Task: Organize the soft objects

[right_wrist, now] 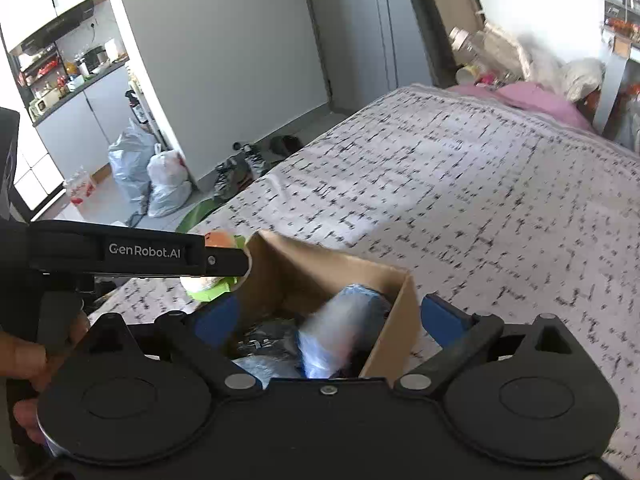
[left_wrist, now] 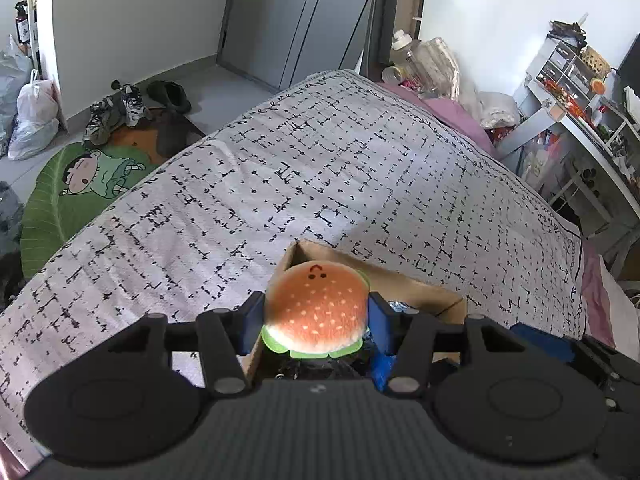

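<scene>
Now the left hand-held gripper (left_wrist: 316, 316) pinches a burger plush (left_wrist: 318, 312) above the cardboard box (right_wrist: 320, 276) on the bed (left_wrist: 280, 168); the right hand-held gripper (right_wrist: 328, 316) hangs spread over the box, gripping nothing.

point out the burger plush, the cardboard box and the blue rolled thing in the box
burger plush (left_wrist: 318, 308), left wrist view, middle of the bun top
cardboard box (right_wrist: 394, 332), right wrist view, outer right wall
blue rolled thing (right_wrist: 340, 328), right wrist view, middle of its blurred side
</scene>
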{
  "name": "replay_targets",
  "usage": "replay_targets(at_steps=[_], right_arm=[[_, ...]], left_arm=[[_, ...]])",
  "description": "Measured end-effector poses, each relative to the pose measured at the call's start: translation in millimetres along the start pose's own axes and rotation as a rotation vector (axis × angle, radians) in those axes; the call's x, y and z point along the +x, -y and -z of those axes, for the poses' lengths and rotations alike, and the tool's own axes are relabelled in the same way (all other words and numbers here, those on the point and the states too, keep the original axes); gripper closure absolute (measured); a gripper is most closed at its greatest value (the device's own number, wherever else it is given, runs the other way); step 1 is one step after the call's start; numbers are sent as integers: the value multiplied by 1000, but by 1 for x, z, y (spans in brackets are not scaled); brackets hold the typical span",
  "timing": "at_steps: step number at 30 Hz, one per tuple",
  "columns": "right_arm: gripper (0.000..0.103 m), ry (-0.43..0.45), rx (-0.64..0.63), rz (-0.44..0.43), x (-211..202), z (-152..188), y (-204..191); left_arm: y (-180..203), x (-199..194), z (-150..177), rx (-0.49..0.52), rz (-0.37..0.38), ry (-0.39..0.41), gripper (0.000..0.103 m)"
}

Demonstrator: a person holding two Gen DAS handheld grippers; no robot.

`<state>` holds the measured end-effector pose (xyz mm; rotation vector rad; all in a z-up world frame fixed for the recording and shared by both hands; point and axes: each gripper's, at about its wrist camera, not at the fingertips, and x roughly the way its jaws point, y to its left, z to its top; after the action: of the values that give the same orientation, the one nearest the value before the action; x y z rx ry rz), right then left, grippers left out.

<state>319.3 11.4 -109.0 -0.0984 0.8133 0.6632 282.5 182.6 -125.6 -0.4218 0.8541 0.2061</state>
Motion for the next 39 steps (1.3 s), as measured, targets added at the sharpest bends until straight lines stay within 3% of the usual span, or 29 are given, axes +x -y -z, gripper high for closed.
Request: replay_targets(at_steps=[13,18,22,32,39], right_arm=[[4,-24,84,48,-5,3,24],[4,-24,98,36,-12,4,29],[4,-24,104,29,-16,6,31],[4,1,130,12,-38,11,44],[2,18,139,-10,-56,17,51]], left_arm=[[21,10,2,43,2,-19,45],[29,12,3,51,-69,-48,36],[33,4,6,42,-83,-43,28],[45,-16,23,59,-135,-47,26],[62,-32,35,69,-154,-29,20]])
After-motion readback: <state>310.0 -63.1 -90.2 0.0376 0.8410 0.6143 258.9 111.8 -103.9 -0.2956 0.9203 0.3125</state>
